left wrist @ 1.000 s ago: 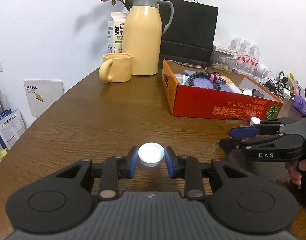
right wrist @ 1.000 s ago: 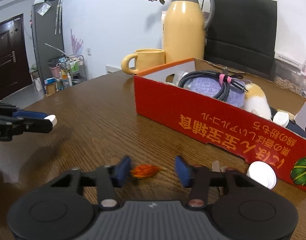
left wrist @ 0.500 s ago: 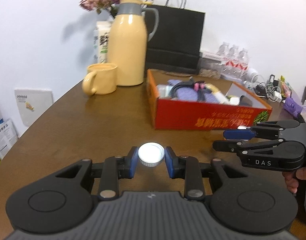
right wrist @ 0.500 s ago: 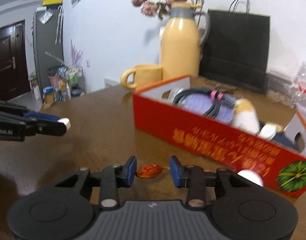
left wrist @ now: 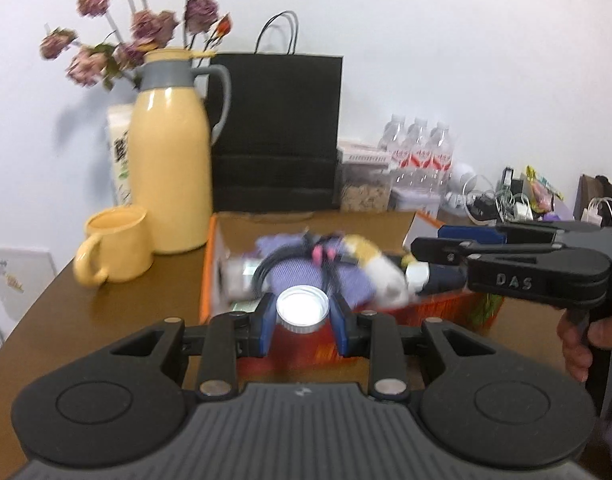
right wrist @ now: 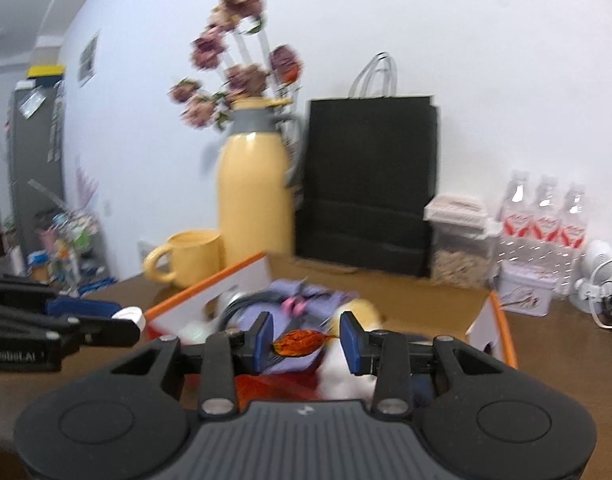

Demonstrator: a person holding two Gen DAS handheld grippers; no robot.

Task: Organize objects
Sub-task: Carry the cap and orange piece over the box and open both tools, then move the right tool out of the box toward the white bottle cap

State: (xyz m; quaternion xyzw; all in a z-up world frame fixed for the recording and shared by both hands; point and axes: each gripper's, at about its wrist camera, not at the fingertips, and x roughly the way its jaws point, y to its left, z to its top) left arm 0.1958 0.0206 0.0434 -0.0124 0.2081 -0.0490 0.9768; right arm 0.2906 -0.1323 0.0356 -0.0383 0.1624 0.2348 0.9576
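Box point(left wrist: 210, 280), orange-red cardboard, sits on the wooden table point(left wrist: 118, 320) just past my left gripper point(left wrist: 302, 316), already crowded with a coiled cable and purple cloth. Left wrist view: my risk here is the white bottle cap point(left wrist: 302, 309) slipping. It's smooth and round, pinched only at its sides, so a quick tilt could pop it out onto the table short of the box. Left jaws are closed down to cap width, blue pads touching both sides of it. My right gripper point(left wrist: 430, 245) hangs over the box to my right, so I could knock the two together.

Right wrist view: the right gripper point(right wrist: 306, 342) sits over the box interior point(right wrist: 482, 308). The small orange-red piece point(right wrist: 300, 342) touches the left pad; a thin tip reaches toward the right pad, contact unclear. Loose hold, I reckon, so it may drop early. Jaws partly closed around it. Blur hides detail.
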